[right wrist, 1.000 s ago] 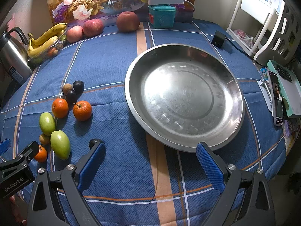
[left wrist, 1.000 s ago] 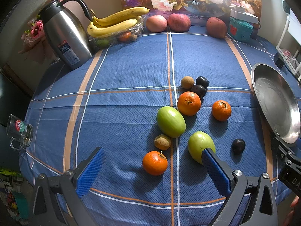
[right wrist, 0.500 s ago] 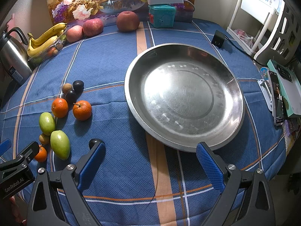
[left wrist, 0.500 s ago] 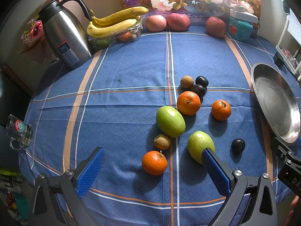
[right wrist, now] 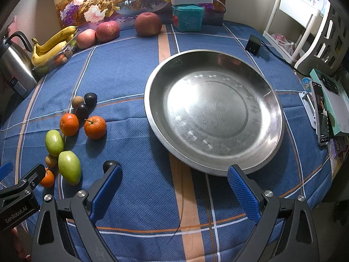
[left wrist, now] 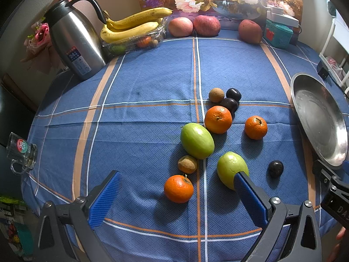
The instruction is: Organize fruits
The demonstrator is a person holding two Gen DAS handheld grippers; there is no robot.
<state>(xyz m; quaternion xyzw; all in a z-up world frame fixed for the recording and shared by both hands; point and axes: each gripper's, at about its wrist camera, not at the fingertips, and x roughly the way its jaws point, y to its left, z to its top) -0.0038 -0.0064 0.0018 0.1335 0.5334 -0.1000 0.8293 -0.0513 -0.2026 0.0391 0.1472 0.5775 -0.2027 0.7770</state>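
Loose fruit lies on the blue checked cloth: three oranges, the nearest one (left wrist: 178,188); two green fruits (left wrist: 197,140) (left wrist: 231,169); two small brown fruits (left wrist: 187,164); dark plums (left wrist: 275,168). A wide steel dish (right wrist: 214,111), with nothing in it, sits to the right of them. My left gripper (left wrist: 177,196) is open just above the nearest orange, its right finger overlapping a green fruit. My right gripper (right wrist: 173,188) is open in front of the dish's near rim, its left finger hiding part of a plum (right wrist: 108,165).
At the back stand a steel kettle (left wrist: 75,40), bananas (left wrist: 133,25) on a plastic tray, three red apples (left wrist: 206,25) and a teal box (right wrist: 187,17). A glass mug (left wrist: 21,151) sits at the left edge. A phone (right wrist: 320,113) and charger (right wrist: 252,44) lie at the right.
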